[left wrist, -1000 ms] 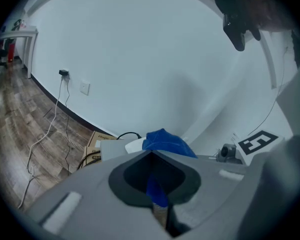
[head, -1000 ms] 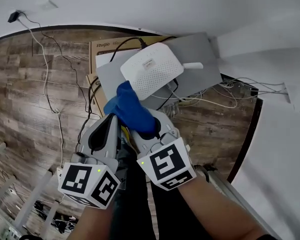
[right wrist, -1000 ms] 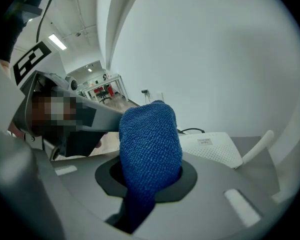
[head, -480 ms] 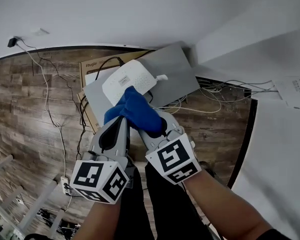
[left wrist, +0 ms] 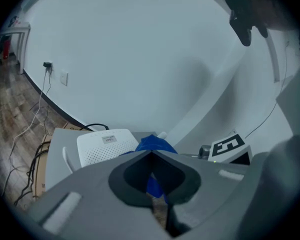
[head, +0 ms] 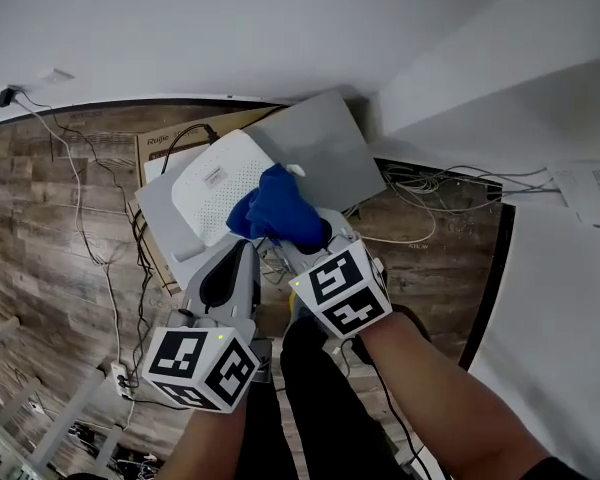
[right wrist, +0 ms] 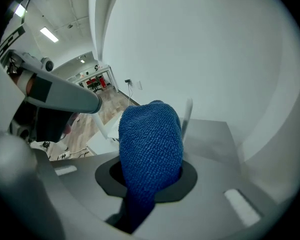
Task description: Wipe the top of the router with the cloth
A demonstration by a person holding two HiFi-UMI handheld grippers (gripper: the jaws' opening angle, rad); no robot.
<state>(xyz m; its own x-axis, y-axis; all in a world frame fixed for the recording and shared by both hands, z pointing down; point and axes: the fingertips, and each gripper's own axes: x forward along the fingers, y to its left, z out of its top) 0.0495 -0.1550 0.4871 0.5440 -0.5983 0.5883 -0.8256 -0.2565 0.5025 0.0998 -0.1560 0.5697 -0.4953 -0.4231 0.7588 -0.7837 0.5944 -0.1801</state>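
Note:
A white router [head: 215,190] with a dotted top lies on a grey slab [head: 325,148] over cardboard boxes; it also shows as the router [left wrist: 102,145] in the left gripper view. My right gripper [head: 305,238] is shut on a blue cloth [head: 280,208], whose bunched end rests at the router's right edge. The cloth [right wrist: 150,144] fills the right gripper view and hides what lies behind it. My left gripper [head: 242,258] hangs just below the router, jaws closed together with nothing between them. The cloth [left wrist: 152,145] peeks over its jaws.
Cardboard boxes [head: 160,148] sit under the slab on the wood floor [head: 50,228]. Black and white cables [head: 100,268] run along the floor at left; more cables [head: 430,183] lie at right. White walls stand close behind and at right.
The cloth in my right gripper has slid from the router's near edge toward its right end. Both grippers have moved up closer to the router.

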